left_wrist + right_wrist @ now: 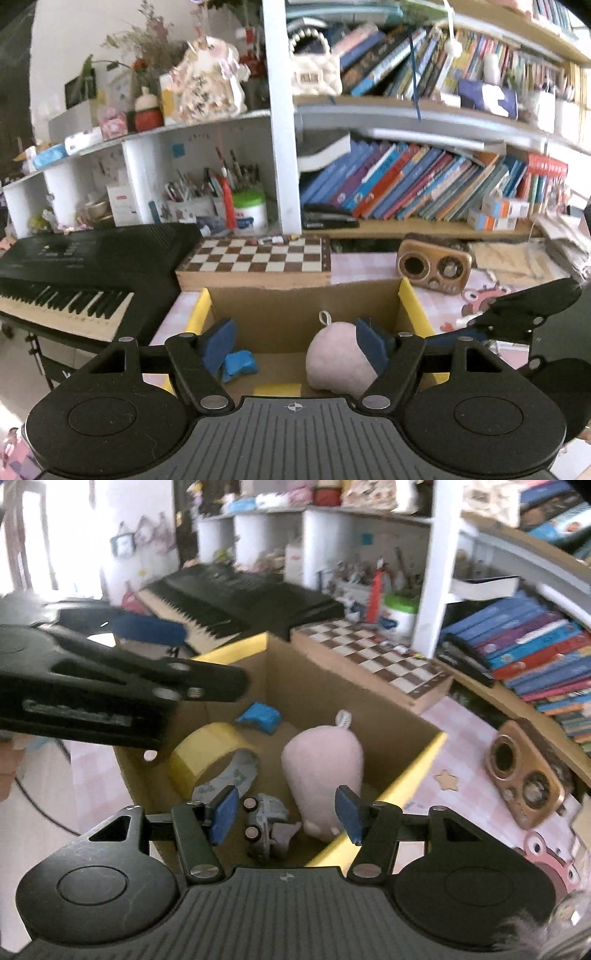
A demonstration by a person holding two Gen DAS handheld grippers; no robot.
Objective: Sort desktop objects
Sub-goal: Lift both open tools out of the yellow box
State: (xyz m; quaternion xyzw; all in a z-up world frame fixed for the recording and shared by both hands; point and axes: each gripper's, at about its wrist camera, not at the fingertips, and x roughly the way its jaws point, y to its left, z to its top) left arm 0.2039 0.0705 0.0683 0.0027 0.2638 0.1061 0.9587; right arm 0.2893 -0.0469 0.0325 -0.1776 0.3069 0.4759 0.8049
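Toy car (pixel 266 825) in cardboard box (pixel 295 672), loose between wide right claw (pixel 286 814); left claw (pixel 295 345) wide, empty.

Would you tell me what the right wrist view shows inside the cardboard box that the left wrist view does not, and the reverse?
Only the right wrist view shows the yellow tape roll and the toy car on the box floor. Only the left wrist view shows a yellow tape strip on the floor near its camera. Both show the cardboard box, the pink plush toy and the blue crumpled object, with both grippers open and empty over the box.
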